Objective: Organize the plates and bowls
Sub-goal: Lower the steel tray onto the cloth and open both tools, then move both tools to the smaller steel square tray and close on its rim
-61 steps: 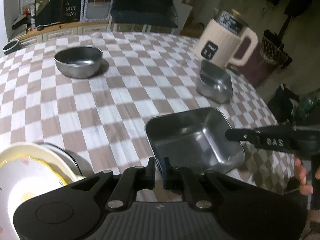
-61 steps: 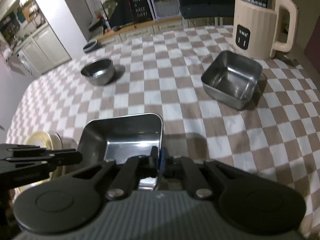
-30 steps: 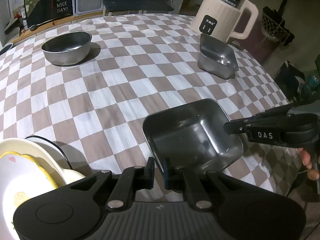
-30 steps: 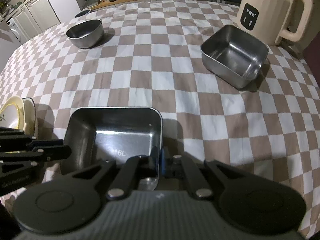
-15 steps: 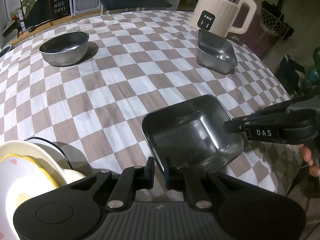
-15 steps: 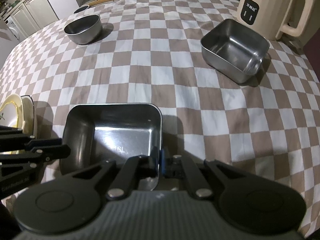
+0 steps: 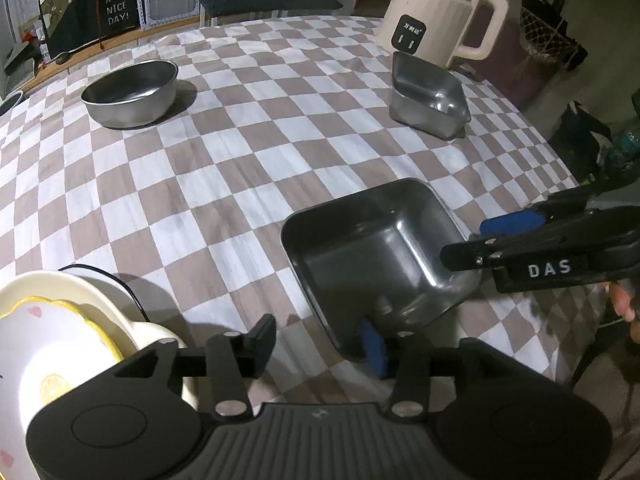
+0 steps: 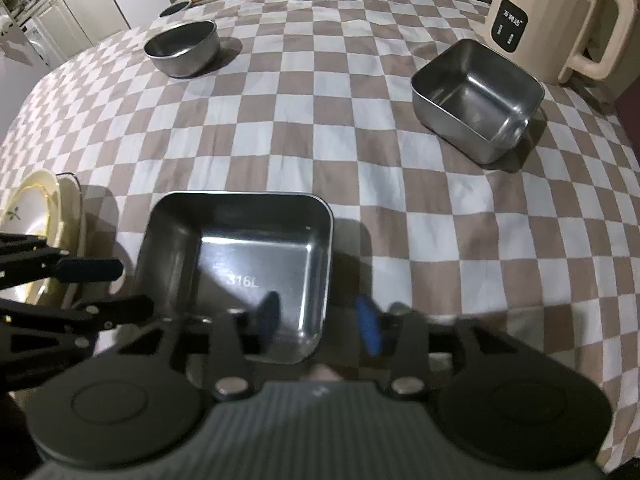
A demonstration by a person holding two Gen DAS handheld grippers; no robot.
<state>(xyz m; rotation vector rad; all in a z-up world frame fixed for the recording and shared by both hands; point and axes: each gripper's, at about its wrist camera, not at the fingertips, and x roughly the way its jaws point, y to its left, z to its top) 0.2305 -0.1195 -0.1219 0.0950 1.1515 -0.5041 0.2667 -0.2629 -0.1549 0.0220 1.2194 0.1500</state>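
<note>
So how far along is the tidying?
Done: the plates are stacked, and the near square tin sits on the cloth. In hand: nothing; the left tool and right tool have just opened off it. Left: the far tin and round bowl.

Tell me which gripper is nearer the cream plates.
Left. The left gripper is beside the plates; the right gripper is across the steel tray. Both jaws have just been opening, the tray's rim between them.

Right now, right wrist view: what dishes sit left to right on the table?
Stacked plates → round steel bowl → near square steel tray → far square steel tray → cream kettle.
</note>
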